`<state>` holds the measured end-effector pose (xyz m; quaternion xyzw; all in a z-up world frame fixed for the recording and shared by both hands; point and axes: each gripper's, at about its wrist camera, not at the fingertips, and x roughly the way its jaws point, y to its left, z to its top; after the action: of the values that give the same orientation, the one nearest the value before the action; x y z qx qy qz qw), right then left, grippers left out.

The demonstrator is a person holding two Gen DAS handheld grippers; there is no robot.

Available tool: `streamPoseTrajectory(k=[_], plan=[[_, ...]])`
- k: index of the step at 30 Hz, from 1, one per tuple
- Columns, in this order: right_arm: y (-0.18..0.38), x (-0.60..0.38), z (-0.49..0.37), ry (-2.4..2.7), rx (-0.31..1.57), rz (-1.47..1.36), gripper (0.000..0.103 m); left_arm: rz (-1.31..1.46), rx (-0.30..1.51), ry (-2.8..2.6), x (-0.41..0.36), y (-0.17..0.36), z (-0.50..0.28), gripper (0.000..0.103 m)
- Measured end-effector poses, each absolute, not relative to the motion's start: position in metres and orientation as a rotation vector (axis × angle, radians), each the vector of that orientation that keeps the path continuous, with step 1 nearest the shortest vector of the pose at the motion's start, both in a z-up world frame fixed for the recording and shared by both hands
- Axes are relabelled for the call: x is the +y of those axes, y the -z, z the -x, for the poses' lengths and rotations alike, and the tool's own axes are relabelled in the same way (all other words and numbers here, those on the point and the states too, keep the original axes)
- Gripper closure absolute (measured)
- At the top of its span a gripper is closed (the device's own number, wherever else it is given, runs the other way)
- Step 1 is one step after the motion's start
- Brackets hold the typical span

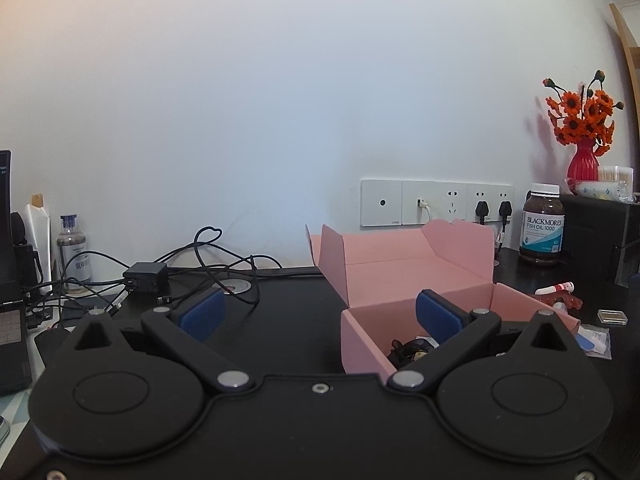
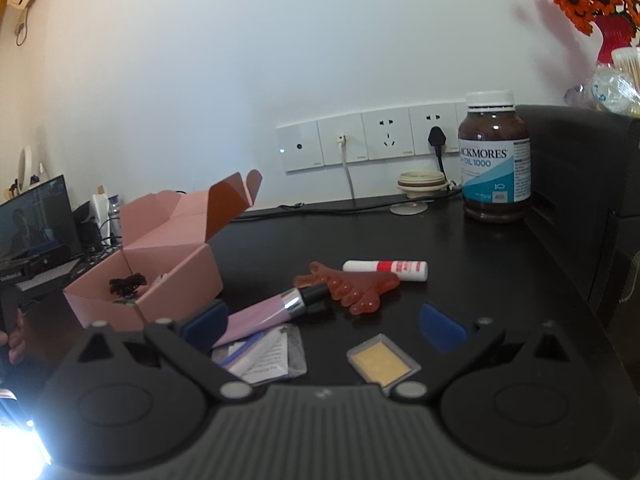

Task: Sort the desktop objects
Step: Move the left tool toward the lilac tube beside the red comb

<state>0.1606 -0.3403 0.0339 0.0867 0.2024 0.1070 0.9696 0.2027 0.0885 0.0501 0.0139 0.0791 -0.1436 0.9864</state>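
An open pink cardboard box [image 1: 400, 280] stands on the black desk, with a black hair clip [image 1: 408, 350] inside; it also shows in the right wrist view [image 2: 176, 272]. My left gripper [image 1: 320, 314] is open and empty, its right finger over the box's front edge. My right gripper [image 2: 324, 326] is open and empty above loose items: a pink tube with a black cap [image 2: 272, 312], a red comb-like scraper [image 2: 352, 290], a white and red glue stick [image 2: 386, 270], a small clear case with a yellow pad [image 2: 382, 362] and a plastic packet [image 2: 272, 356].
A Blackmores fish oil bottle [image 2: 494, 156] stands at the back by the wall sockets [image 2: 368, 142]. A black cabinet [image 2: 580, 184] rises at the right with a red vase of orange flowers [image 1: 584, 132]. Tangled cables and a charger [image 1: 146, 276] lie left, near a laptop [image 2: 36, 224].
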Motion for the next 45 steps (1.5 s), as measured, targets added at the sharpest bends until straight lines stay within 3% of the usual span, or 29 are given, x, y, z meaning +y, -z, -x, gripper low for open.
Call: streamPoseTrajectory(k=[34, 45], plan=[[-0.037, -0.357, -0.145, -0.19, 0.316, -0.262, 0.001, -0.044, 0.139, 0.273, 0.087, -0.05, -0.199, 0.0], [-0.037, -0.355, -0.146, -0.19, 0.314, -0.258, 0.001, -0.074, 0.013, 0.263, 0.075, -0.058, -0.176, 0.0]])
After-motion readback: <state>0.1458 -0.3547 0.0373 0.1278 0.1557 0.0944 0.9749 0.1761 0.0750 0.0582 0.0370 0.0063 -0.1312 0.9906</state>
